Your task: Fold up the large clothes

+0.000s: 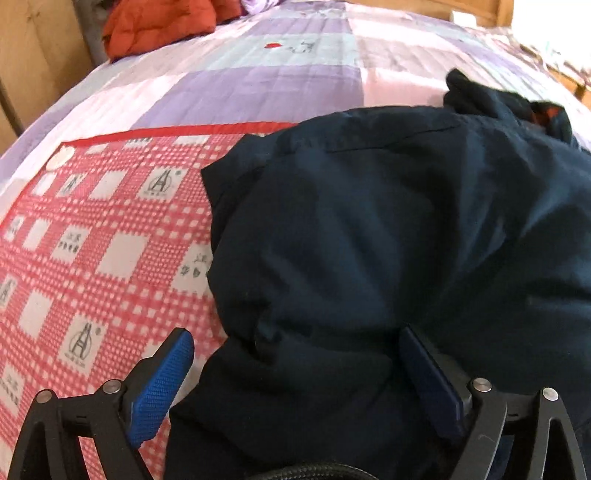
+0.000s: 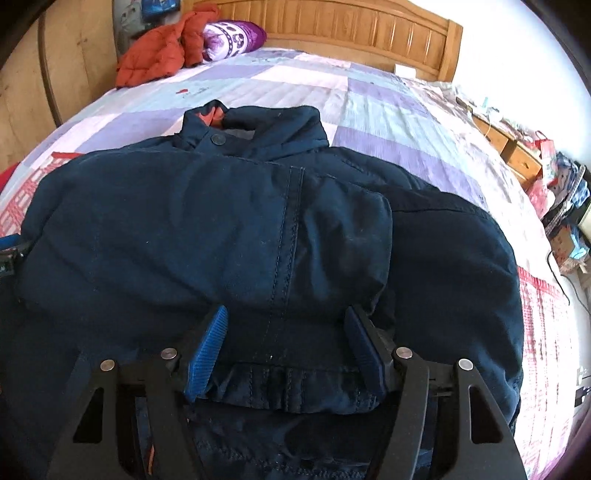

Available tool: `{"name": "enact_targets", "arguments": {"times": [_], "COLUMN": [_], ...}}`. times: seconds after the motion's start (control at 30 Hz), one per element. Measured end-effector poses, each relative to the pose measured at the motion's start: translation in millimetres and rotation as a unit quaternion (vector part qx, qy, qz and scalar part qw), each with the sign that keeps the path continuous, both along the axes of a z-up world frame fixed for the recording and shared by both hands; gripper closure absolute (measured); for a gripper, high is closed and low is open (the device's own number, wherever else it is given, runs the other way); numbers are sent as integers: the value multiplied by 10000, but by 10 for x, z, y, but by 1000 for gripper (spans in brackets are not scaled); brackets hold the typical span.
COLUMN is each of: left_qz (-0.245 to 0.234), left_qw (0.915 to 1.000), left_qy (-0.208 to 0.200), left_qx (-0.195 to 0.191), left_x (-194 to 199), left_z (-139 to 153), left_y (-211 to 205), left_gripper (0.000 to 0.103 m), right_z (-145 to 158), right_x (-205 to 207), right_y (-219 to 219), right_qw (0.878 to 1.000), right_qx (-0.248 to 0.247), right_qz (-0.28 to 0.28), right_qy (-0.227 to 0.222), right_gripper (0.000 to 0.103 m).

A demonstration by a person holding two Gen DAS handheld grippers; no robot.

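Observation:
A large dark navy padded jacket (image 2: 258,236) lies on the bed, collar toward the headboard, with a sleeve folded across its front. It also fills the right of the left wrist view (image 1: 388,229). My right gripper (image 2: 288,317) is open, its jaws spread on either side of the folded sleeve near its ribbed cuff (image 2: 291,387). My left gripper (image 1: 295,339) is open over the jacket's left edge, one finger above the checked mat, the other on the fabric. Neither gripper holds anything.
A red-and-white checked mat (image 1: 92,240) lies under the jacket on a purple patchwork bedspread (image 2: 369,96). An orange padded garment (image 2: 159,55) and a purple pillow (image 2: 232,37) sit by the wooden headboard (image 2: 362,33). A cluttered nightstand (image 2: 517,151) stands at the right.

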State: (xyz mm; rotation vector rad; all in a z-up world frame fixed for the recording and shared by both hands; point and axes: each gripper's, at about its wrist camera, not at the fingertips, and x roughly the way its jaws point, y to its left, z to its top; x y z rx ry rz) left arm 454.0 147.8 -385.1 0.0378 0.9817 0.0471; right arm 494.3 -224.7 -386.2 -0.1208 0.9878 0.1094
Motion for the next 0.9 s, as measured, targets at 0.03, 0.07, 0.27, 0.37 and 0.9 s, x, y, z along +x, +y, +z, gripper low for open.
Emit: {"name": "enact_targets", "arguments": {"times": [0.03,0.07,0.27,0.37,0.9], "left_qz": [29,86,-143,-389,-184], "left_qw": [10000,9999,9993,9985,9998], "left_qy": [43,75,-320,-330,-84], "left_qx": [-42,-38,149,178,-24], "left_x": [11,20,-205,-213,-106], "left_z": [9,48,398,427,348], "left_y": [16,24,-191,-355,-293], "left_gripper": [9,9,11,11,11], "right_z": [7,9,12,8,70], "right_x": [15,24,93,111,60], "right_y": [12,12,31,51,30], "right_qw": [10000,9999,9995,9992,9994], "right_qx": [-20,-22,-84,-140,-112], "right_qz": [22,29,-72,-123,-2], "right_qy": [59,106,286,342,339], "right_gripper": [33,33,32,32,32]}}
